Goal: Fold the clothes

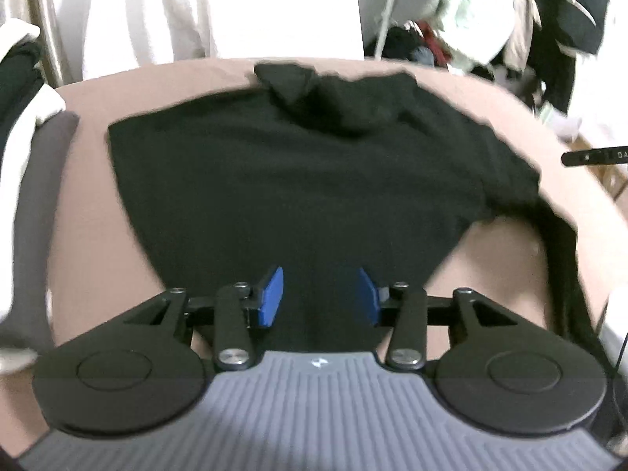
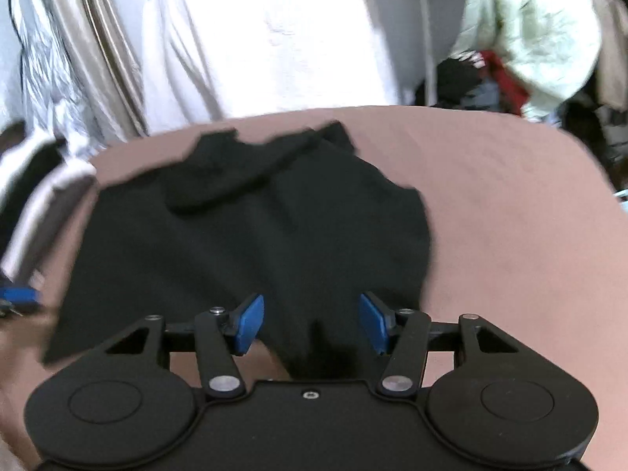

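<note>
While the left gripper [image 1: 318, 294] is hovering low over the near hem, its blue pads [image 1: 271, 298] are standing well apart, gripping nothing, with dark cloth showing in the gap between them. From the left wrist view, the black hooded sweatshirt [image 1: 298, 180] is lying spread across the pinkish-brown table [image 1: 510, 267], filling the middle of the frame, its hood [image 1: 314, 90] bunched up at twelve o'clock near the far edge. One sleeve [image 1: 549, 243] is trailing off toward four o'clock. At nine o'clock a folded grey garment [image 1: 43, 196] is lying along the table's edge, and white curtains [image 1: 196, 8] are hanging behind at eleven. A heap of mixed clothes [image 1: 490, 19] is sitting at one o'clock.

In the right wrist view, the right gripper [image 2: 312, 322] is likewise sitting with its jaws parted and empty, the blue pads [image 2: 249, 324] flanking the sweatshirt's [image 2: 255, 243] near edge, which is dipping between them toward six o'clock. The garment is occupying the left and centre, hood [image 2: 219, 180] at eleven o'clock, while bare table [image 2: 510, 255] is stretching out to three o'clock. A blue pad of the left gripper [image 2: 19, 296] is peeking in at nine o'clock. The picture is blurred, so finer folds cannot be told.
</note>
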`<state>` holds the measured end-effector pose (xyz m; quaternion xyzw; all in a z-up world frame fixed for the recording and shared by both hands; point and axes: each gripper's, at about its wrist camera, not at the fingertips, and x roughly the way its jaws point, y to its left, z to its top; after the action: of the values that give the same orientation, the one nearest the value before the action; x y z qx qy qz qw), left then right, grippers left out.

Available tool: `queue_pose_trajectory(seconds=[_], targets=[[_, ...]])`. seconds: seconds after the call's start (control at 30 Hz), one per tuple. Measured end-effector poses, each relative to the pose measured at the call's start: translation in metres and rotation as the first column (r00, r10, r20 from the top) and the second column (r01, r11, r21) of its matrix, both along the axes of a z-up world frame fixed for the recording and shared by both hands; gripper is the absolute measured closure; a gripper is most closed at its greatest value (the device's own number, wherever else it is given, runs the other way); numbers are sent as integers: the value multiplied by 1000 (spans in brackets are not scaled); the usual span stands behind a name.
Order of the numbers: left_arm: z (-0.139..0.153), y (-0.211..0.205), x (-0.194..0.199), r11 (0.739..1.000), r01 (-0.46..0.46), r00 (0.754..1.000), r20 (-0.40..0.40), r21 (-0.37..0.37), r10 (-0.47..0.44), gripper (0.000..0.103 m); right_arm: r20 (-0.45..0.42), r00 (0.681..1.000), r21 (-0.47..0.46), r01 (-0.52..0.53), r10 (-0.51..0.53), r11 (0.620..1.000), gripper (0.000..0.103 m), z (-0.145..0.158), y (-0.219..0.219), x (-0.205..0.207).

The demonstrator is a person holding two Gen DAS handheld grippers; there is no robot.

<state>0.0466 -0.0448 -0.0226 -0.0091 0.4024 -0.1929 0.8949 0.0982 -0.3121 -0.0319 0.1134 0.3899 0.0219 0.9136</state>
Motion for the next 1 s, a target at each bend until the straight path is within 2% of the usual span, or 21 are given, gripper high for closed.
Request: queue_pose_trajectory(seconds=[0.07,0.1,0.17,0.23,0.27,0.33,0.4,0.47,0.57,0.6,0.63,0.67,0.7,0.83,1.0], targets=[[12,-9,23,1000,16,1000,14,-10,-16,58,-8,998,40,-55,55,998,41,17,4,38],[16,-18,34,999,25,998,49,26,-26,58,-14,997,29,-72,73,997,37,22,7,59],[21,-41,54,991,39,989,139,124,-56,49,-14,996,-28,-86,85,996,34,26,12,95],[18,-63,71,977,58,974,204,205,-101,34,-11,997,-111,-76,75,991,34,18,14,122],[12,-73,81,970,70,969,216,233,-122,32,-11,998,-148,-67,66,987,34,11,12,134],[-4,-92,105,960,101,971,183,263,-152,30,-20,1000,-180,-26,23,983,34,-13,2,153],[-19,-113,127,945,133,973,144,297,-182,30,-25,999,-143,33,-37,989,34,-36,-21,167],[-35,-136,142,921,157,969,125,356,-213,29,-10,995,-52,101,-101,994,34,-49,-47,177],[-55,-173,161,862,178,948,152,475,-280,27,26,983,125,178,-183,976,34,-54,-89,196],[-61,-184,169,832,199,942,134,518,-309,56,27,979,174,192,-200,966,33,-57,-100,202],[-65,-191,180,806,205,945,101,556,-310,89,23,979,201,194,-202,960,34,-59,-108,209],[-63,-192,192,810,197,953,87,552,-291,91,19,979,223,194,-203,955,34,-61,-114,217],[-57,-189,204,829,184,960,86,528,-268,91,19,980,218,188,-197,958,34,-63,-116,222],[-7,-150,242,912,34,972,199,409,-125,91,5,989,222,143,-148,964,34,-73,-122,243],[15,-130,250,925,-28,962,260,378,-77,91,-26,996,312,89,-85,946,34,-95,-116,267]])
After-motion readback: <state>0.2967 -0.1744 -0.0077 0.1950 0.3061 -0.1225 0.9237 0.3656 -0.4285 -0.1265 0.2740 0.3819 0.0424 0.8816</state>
